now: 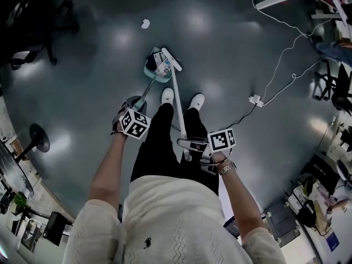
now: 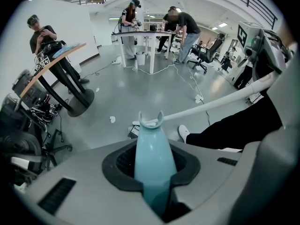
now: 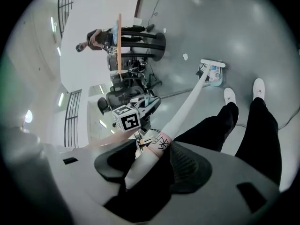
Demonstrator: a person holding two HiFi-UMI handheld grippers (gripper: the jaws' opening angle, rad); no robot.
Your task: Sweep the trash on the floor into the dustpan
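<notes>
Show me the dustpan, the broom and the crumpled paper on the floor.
dustpan [image 1: 152, 71], head view, teal rim.
broom [image 1: 176, 98], head view, middle of white handle.
crumpled paper [image 1: 145, 23], head view, its centre.

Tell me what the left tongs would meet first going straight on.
Probably the dustpan on the floor: the left tongs grip its teal handle, which leads straight to it. Depth unclear.

Head view looks steeply down; both gripper views share the dustpan [image 1: 148, 67].
</notes>
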